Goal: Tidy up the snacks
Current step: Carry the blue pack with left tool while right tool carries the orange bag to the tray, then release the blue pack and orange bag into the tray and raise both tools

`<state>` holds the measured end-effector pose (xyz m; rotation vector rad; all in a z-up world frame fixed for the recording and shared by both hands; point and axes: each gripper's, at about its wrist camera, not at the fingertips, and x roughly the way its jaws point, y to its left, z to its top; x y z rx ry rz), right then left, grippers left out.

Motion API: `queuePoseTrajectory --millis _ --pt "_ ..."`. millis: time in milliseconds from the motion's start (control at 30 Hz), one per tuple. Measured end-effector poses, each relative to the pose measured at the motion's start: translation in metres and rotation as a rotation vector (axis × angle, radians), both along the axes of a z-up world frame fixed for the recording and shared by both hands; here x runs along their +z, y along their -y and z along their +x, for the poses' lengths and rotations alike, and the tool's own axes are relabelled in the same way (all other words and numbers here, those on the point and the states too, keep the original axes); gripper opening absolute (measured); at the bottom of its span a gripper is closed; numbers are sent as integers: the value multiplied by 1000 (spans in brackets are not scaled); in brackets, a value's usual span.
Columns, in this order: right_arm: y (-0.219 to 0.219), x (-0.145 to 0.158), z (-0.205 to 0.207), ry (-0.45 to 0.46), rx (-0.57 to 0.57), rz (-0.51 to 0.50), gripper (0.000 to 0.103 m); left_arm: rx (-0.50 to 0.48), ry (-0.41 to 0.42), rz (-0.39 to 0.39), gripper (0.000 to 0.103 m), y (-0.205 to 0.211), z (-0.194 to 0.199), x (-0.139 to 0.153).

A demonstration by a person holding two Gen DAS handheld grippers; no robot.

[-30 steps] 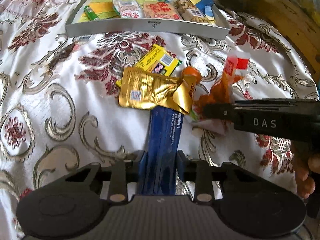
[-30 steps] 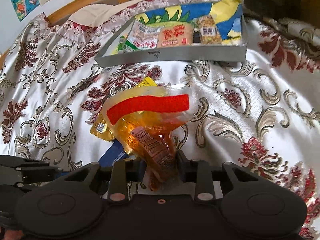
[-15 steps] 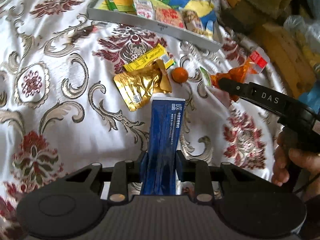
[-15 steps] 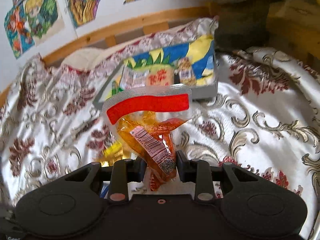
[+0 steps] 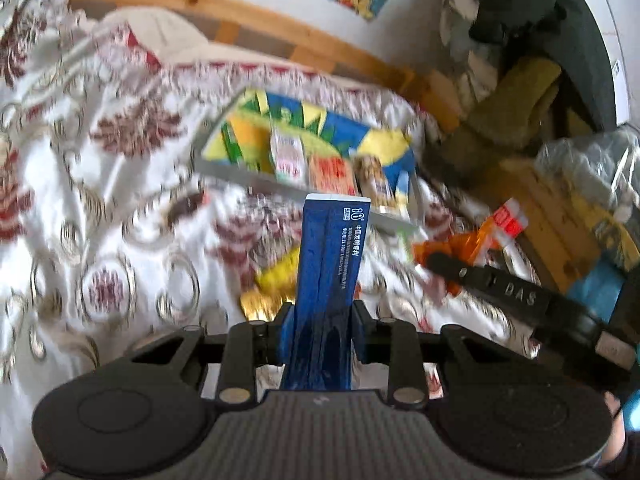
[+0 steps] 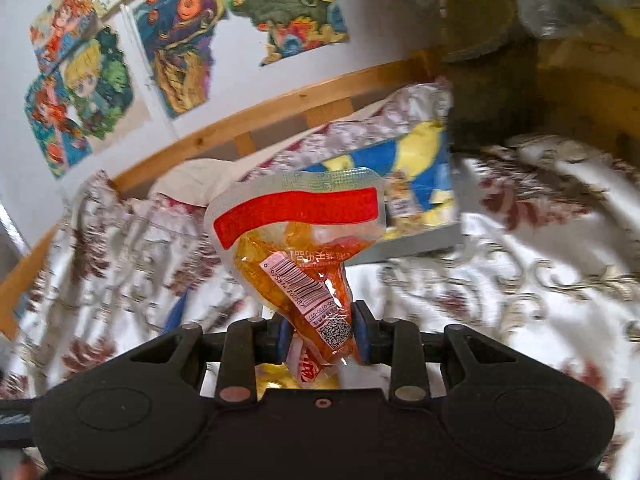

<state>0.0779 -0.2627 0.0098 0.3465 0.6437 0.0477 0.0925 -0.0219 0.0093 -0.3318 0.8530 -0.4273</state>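
Patterned white bedspread point(image 5: 100, 184) with maroon and gold scrolls covers the bed, wooden bed rail point(image 5: 248, 20) and a white wall with cartoon posters point(image 6: 80, 76) behind. Long blue packet point(image 5: 330, 276) stands nearly upright, pinched at its lower end between the blue pads of the left gripper point(image 5: 322, 334), lifted clear of the cloth. Just beyond its top edge sits the grey tray point(image 5: 256, 178) with a bright blue-yellow lining, several snack packs lined up inside, blurred. Under and left of the blue packet, a yellow packet point(image 5: 280, 276) and a gold foil packet point(image 5: 260, 304) lie on the cloth, both smeared. Right gripper point(image 6: 322, 334) is clamped on the bottom of a clear pouch with a red band point(image 6: 300, 248), orange contents and a barcode label facing the camera; pouch held above the bedspread, its top overlapping the tray in the right wrist view. In the left wrist view the same pouch shows off to the right, gripped by the black arm marked DAS. Clutter and a plastic bag point(image 5: 588, 168) at far right, unclear.
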Motion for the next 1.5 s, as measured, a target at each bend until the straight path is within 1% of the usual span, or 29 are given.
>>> queuePoseTrajectory --millis 100,200,267,300,367,433,500,567,667,700,733,833,900,1000,1100,1200,1333,1400,1500 --pt "-16 9 8 63 38 -14 33 29 22 7 32 -2 18 6" --pt "-20 20 26 136 46 -23 33 63 38 7 32 -5 44 12" --pt "-20 23 42 200 31 -81 33 69 64 13 32 -7 65 17" --pt "-19 23 52 227 23 -107 33 67 74 24 32 -8 77 20" --pt "-11 18 74 256 12 -105 33 63 94 44 32 -9 98 21" --pt "-8 11 96 271 -11 -100 33 60 129 71 32 -11 120 22" --pt "-8 1 116 289 -28 -119 33 65 152 81 32 -11 139 18" --pt "-8 -9 135 274 -31 -122 33 64 163 74 32 -12 163 10" --pt "-14 -27 159 245 -7 -125 33 54 148 71 32 -9 201 -3" --pt "-15 -32 167 239 0 -133 33 41 143 55 33 -7 215 -8" --pt "-15 -37 171 239 11 -134 33 19 137 43 33 -6 225 -14" --pt "-17 -47 179 250 29 -165 34 -33 116 53 33 9 253 -31" --pt "-14 -53 186 232 24 -175 34 -51 94 32 33 16 266 -40" --pt "-10 -59 193 204 15 -149 34 -33 50 8 33 22 284 -52" --pt "-11 -67 200 184 31 -146 34 2 27 10 33 25 296 -62" --pt "-16 -74 206 167 53 -159 34 45 29 49 33 25 305 -67" --pt "-24 -85 216 139 78 -167 34 122 65 115 33 23 313 -71" --pt "-27 -89 219 121 87 -166 34 136 71 143 33 25 317 -74" --pt "-30 -93 220 93 110 -159 34 121 61 166 33 32 318 -81"
